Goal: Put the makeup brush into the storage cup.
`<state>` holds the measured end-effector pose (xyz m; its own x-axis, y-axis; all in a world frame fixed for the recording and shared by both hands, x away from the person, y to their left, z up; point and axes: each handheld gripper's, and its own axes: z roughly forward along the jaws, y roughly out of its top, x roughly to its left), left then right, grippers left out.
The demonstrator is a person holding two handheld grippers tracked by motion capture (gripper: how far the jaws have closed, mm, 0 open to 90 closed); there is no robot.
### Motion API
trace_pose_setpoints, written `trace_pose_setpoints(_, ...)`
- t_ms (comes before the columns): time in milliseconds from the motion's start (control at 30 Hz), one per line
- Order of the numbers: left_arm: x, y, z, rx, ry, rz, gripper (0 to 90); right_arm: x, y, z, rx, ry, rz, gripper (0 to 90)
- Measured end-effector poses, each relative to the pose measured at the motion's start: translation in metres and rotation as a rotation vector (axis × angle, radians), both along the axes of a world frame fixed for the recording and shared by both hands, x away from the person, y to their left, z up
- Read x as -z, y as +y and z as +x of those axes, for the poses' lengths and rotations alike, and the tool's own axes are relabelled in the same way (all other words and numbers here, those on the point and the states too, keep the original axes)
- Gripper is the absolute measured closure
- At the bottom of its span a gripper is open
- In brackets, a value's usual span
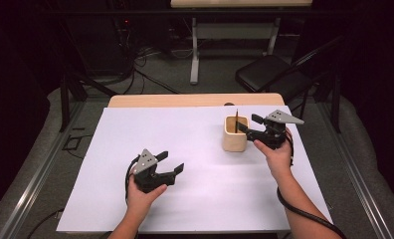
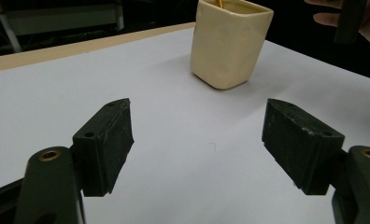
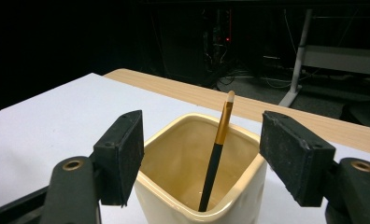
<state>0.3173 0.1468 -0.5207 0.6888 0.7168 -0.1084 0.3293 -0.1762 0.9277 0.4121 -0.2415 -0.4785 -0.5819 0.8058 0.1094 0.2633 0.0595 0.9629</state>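
Fingers point(image 3: 120, 154) apart above cup point(image 3: 197, 186), white tabletop point(image 1: 185, 144), dark room.

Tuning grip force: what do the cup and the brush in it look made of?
Cup: likely glazed ceramic; cream, glossy, thick rounded rim, soft highlights on its walls. Could be moulded plastic.
Brush: handle looks like lacquered wood or plastic, smooth black; above it a gold band, probably a metal ferrule by its sheen; the pale tip looks like bristles, too small to be sure.
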Motion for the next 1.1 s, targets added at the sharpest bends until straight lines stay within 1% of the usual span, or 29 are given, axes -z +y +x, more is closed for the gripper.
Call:
trace_pose_setpoints(200, 0.0, 0.0, 0.0, 0.001, -0.001, 0.001, 24.6, -0.001, 0.001, -0.004, -0.007, -0.003, 0.007, 30.6)
trace_pose_setpoints(233, 0.0, 0.0, 0.0, 0.001, -0.001, 0.001, 24.6, -0.001, 0.002, -0.006, -0.012, -0.002, -0.002, 30.5)
trace_pose_setpoints(467, 0.0, 0.0, 0.0, 0.001, -0.002, 0.002, 24.6, -0.002, 0.005, -0.013, -0.029, -0.016, -0.006, 30.5)
trace_pose_setpoints(700, 0.0, 0.0, 0.0, 0.0, -0.002, 0.001, 24.6, 0.0, 0.008, -0.019, -0.045, -0.012, -0.01, 30.6)
trace_pose_setpoints(967, 0.0, 0.0, 0.0, 0.001, -0.003, 0.001, 24.6, 0.004, 0.014, -0.031, -0.08, -0.009, -0.011, 30.6)
trace_pose_setpoints(1100, 0.0, 0.0, 0.0, 0.0, -0.002, 0.001, 24.6, 0.003, 0.017, -0.036, -0.097, -0.019, -0.007, 30.6)
